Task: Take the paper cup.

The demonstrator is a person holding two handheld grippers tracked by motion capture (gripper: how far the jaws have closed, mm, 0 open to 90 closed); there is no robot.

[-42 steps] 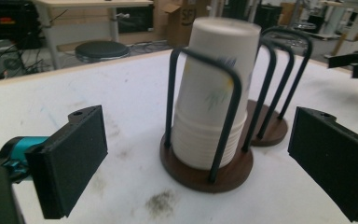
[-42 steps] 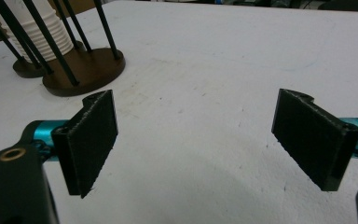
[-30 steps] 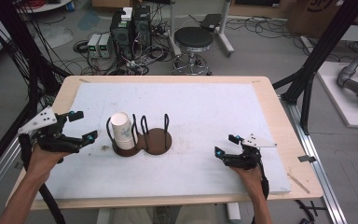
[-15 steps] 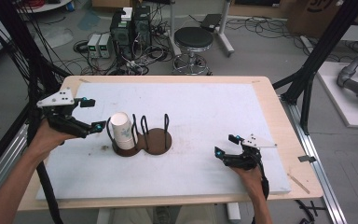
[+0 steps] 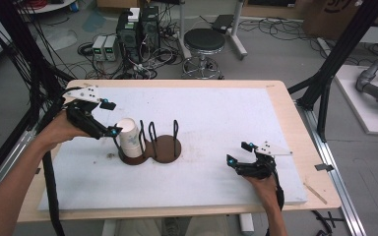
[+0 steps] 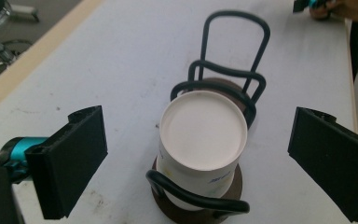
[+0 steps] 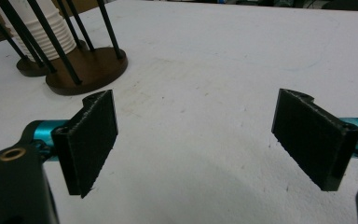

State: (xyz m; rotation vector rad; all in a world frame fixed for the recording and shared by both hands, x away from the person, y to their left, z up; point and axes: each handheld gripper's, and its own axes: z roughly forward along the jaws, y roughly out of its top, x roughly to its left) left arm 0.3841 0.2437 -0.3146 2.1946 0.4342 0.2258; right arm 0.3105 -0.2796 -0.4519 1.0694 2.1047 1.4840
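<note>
The bench under its white cover carries little: a dark wire cup holder on two round brown bases, left of the middle, with a stack of white paper cups standing upside down in its left bay, the wire loops around it. The right bay looks empty.

I have my left hand-held gripper up beside the stack, on its left as the high view has it. Its jaws are wide open and hold nothing; in the left gripper view the flat bottom of the top cup sits between them, a little low, and neither pad touches it. My right hand-held gripper lies low on the bench well to the right, apart from the holder, jaws likewise spread wide and empty, looking across bare cover toward the brown bases.

I judge this to be the approach for taking a cup off the stack. Next I would need to bring the left jaws down level with the upper cup wall, above the wire loop, then close gently so the paper does not crush, and lift straight up clear of the loops.
</note>
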